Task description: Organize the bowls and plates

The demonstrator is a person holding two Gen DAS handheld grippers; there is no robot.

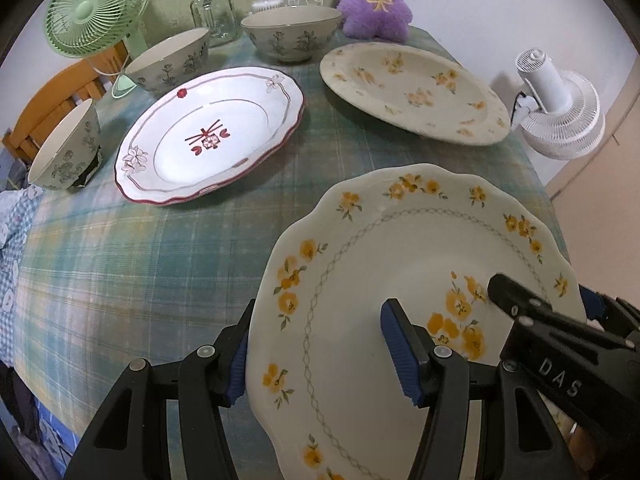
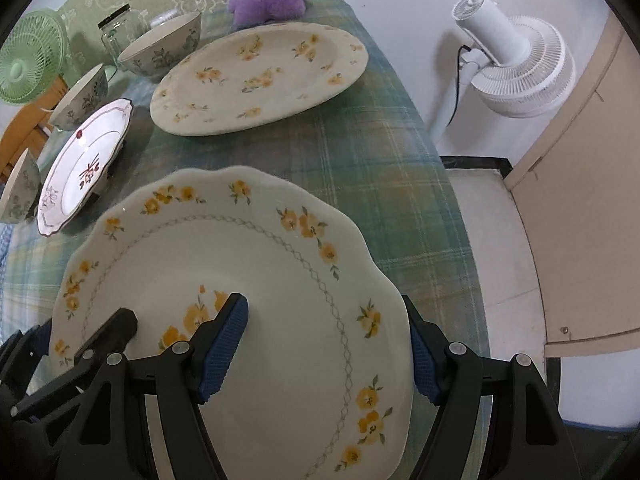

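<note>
Left gripper: my left gripper (image 1: 320, 348) straddles the left rim of the scalloped yellow-flower plate (image 1: 400, 264), one blue-padded finger outside under the edge, the other over the plate's face. The jaws look spread wide, and I cannot tell if either pad actually touches the china.
Right gripper: my right gripper (image 2: 324, 344) straddles the same plate (image 2: 248, 264) at its right rim, one finger over the centre flowers, the other outside the edge. It too is spread, with contact unclear.
Plate position: it sits nearest me, over the green plaid tablecloth (image 1: 160, 264). I cannot tell if it rests flat or is lifted.
Other plates: a white plate with red trim (image 1: 208, 136) lies to the far left; a second, round yellow-flower plate (image 1: 416, 92) lies far right, well apart from each other.
Bowls: three grey-green floral bowls; one at the left edge (image 1: 66, 152), one behind the red-trimmed plate (image 1: 168, 64), one at the back centre (image 1: 292, 32).
Background: a green fan (image 1: 96, 8), a glass jar (image 1: 212, 12), a purple plush toy (image 1: 374, 0), and a white fan (image 1: 560, 112) standing off the table.
</note>
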